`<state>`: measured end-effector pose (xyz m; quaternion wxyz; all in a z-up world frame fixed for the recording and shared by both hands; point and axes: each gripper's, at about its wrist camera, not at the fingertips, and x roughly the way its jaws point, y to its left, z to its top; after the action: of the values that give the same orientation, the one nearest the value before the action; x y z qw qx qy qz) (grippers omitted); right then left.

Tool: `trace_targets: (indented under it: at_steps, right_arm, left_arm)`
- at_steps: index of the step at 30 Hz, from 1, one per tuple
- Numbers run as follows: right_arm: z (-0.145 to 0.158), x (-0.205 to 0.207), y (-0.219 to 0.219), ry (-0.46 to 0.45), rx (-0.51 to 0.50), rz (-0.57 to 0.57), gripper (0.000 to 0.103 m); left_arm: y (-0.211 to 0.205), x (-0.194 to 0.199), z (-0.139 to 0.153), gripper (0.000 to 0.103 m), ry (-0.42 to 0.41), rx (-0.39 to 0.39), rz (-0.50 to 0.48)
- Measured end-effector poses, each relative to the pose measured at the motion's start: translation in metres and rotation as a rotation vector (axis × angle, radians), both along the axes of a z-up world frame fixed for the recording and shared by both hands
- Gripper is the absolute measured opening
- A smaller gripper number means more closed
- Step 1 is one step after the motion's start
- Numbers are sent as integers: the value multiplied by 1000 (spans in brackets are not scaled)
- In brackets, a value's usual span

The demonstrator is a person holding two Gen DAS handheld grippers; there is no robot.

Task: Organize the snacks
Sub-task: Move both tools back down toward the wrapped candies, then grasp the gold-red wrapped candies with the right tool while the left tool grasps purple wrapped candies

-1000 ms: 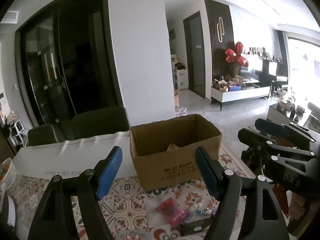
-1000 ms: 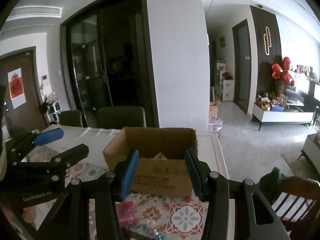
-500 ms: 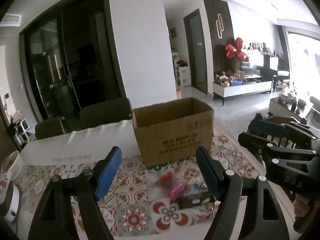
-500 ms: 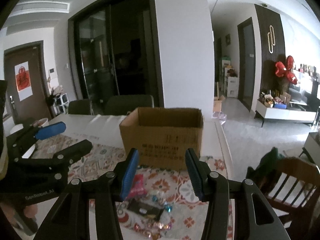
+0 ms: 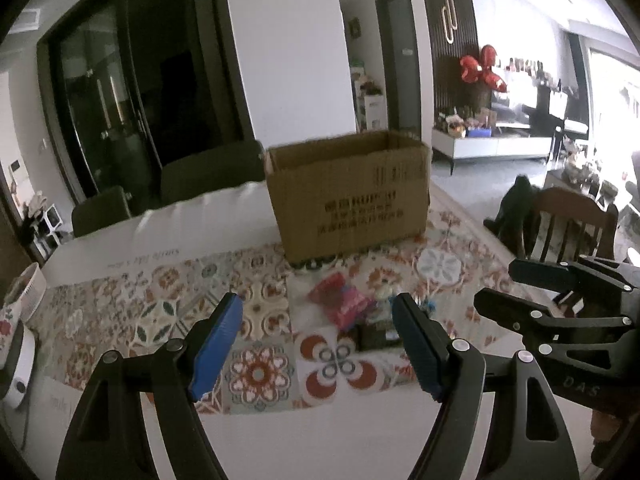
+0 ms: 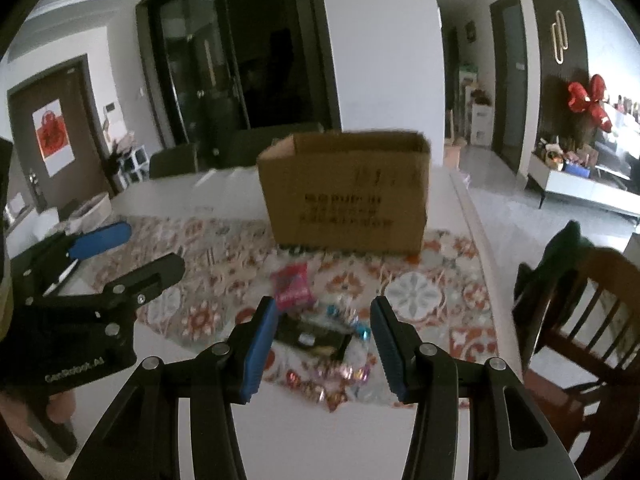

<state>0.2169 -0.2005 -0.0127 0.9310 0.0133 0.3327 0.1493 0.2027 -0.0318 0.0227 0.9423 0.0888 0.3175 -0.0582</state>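
Grippers pulled back; cardboard box (image 5: pixel 348 192) farther, interior hidden

"DAS" on right tool (image 5: pixel 532 304)

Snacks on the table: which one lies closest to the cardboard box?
The pink-red packet, lying just before the cardboard box. The black packet and the small shiny candies lie farther from it.

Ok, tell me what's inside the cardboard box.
From both views only the cardboard box front wall and the top of its far inner wall show. Its contents are hidden. The snacks lie outside, on the patterned mat.
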Motion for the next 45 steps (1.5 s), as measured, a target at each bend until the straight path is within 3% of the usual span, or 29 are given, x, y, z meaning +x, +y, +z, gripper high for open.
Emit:
trace_targets:
  at_steps: [15, 33, 39, 40, 45]
  right_arm:
    - [-64, 11, 21, 214, -34, 113, 49]
    - [-106, 48, 42, 341, -149, 242, 48]
    - [-113, 50, 47, 340, -165, 250, 32]
    - [-114, 49, 47, 337, -166, 248, 25]
    - [-107, 38, 42, 302, -141, 232, 23]
  left_arm:
    - [11, 9, -70, 77, 206, -7, 37]
    - [16, 28, -104, 77, 308, -16, 68]
    - [19, 28, -105, 77, 316, -23, 79]
    - [19, 27, -105, 77, 316, -22, 78]
    - [15, 24, -102, 77, 307, -20, 60]
